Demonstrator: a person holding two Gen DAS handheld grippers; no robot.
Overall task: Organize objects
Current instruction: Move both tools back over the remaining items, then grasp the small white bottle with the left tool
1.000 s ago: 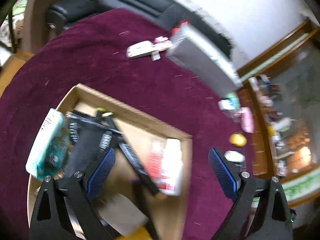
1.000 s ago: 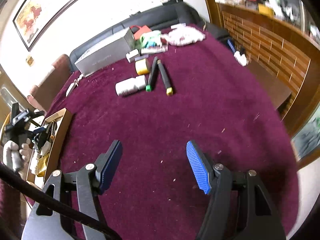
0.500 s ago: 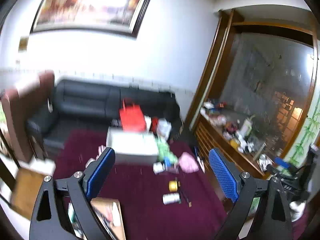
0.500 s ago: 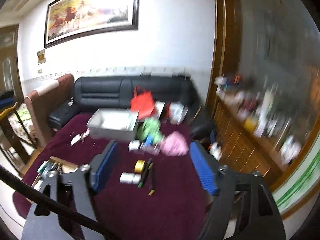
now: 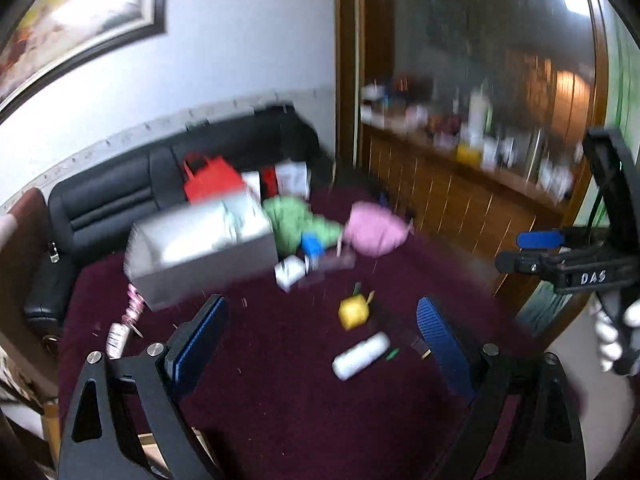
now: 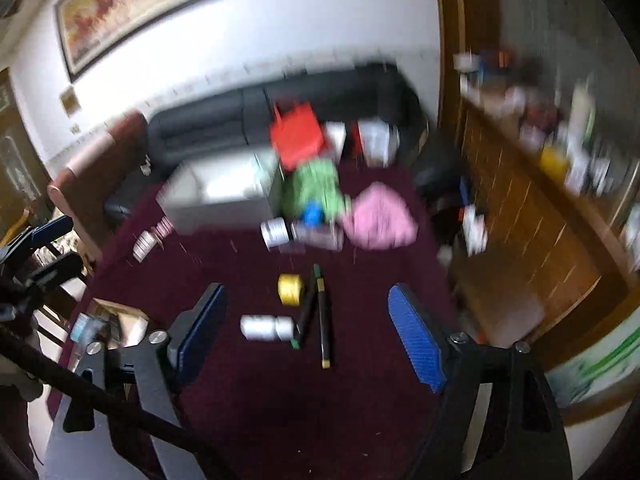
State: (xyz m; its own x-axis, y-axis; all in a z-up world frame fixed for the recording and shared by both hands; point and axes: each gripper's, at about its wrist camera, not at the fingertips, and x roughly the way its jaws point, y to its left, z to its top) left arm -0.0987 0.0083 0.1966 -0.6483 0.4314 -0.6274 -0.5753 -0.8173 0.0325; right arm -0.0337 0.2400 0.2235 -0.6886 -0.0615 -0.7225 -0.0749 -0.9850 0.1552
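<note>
Motion blur smears the sideboard clutter (image 6: pixel 560 144) beyond the maroon table (image 6: pixel 280 400); left gripper (image 5: pixel 320 340) and right gripper (image 6: pixel 308 332) spread, empty.

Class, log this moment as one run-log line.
left gripper: open, empty | right gripper: open, empty | ahead on table: bottle, yellow roll, two pens | view: blurred

We see a black sofa (image 6: pixel 280 104) along the white wall, with a framed painting (image 6: pixel 132 4) hanging above it. A wooden sideboard (image 6: pixel 532 208) crowded with blurred items runs along the right. A brown armchair (image 6: pixel 96 160) stands at left.
</note>
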